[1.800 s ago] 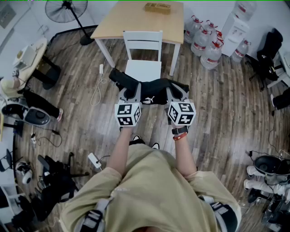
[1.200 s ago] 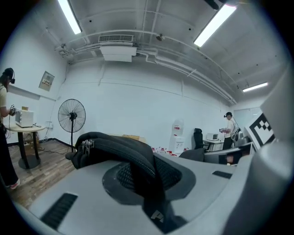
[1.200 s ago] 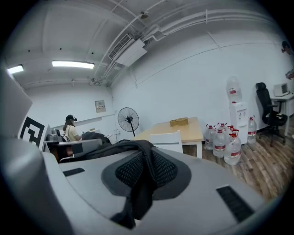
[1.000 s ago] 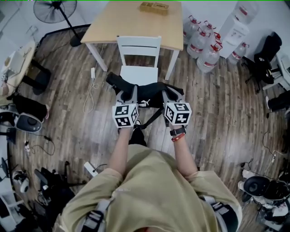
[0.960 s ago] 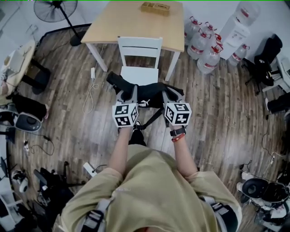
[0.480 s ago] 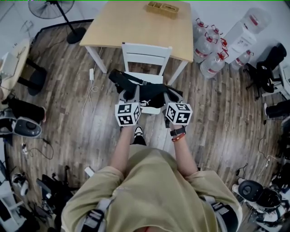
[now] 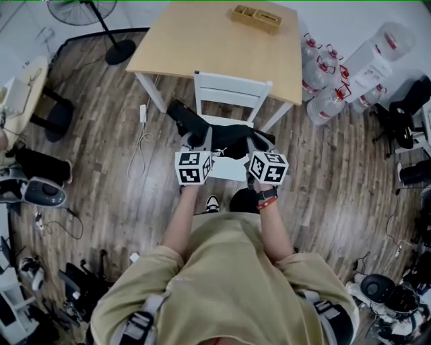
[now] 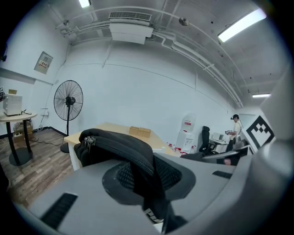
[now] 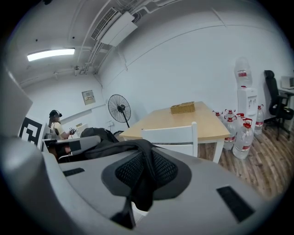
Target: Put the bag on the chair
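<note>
A black bag hangs stretched between my two grippers, over the seat of a white chair. My left gripper is shut on the bag's left part; in the left gripper view black zippered fabric fills the jaws. My right gripper is shut on the bag's right part, and in the right gripper view a black strap runs between the jaws. The chair's backrest stands just beyond that strap. The seat is mostly hidden under the bag.
A wooden table with a small crate stands right behind the chair. Water bottles and a dispenser are at the right. A floor fan stands at the far left, cables lie left of the chair.
Both grippers have carried the bag forward, from in front of the chair to over its seat. The person has stepped closer to the table.
</note>
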The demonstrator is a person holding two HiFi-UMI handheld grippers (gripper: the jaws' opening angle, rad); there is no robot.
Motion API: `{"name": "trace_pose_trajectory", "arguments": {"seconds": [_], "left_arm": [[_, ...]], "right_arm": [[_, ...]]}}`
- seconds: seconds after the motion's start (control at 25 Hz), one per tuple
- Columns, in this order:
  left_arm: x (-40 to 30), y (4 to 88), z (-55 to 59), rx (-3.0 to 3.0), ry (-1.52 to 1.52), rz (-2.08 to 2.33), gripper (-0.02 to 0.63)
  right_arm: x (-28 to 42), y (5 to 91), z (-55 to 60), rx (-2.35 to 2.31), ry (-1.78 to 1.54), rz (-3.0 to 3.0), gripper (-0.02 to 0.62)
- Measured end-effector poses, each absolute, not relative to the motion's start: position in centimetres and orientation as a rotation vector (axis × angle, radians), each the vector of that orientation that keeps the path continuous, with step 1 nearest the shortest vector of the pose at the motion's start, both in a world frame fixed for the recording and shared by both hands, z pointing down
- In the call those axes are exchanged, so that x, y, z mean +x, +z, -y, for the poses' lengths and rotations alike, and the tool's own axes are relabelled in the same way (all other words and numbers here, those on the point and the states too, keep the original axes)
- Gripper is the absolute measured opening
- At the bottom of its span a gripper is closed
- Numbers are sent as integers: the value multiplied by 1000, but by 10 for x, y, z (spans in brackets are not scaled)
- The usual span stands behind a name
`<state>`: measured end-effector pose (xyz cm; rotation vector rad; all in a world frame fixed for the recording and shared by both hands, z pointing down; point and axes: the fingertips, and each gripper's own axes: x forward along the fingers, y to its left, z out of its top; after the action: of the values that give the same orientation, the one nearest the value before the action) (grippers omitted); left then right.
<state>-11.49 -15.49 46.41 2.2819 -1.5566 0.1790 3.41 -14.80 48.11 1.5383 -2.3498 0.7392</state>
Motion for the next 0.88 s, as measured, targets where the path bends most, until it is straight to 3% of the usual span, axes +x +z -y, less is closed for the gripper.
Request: {"name": "trace_pose_trajectory", "arguments": {"seconds": [0.88], "left_arm": [[-104, 610, 196, 1955, 337, 1528, 81]], "right_arm": [[48, 621, 200, 1317, 947, 2208, 67]]}}
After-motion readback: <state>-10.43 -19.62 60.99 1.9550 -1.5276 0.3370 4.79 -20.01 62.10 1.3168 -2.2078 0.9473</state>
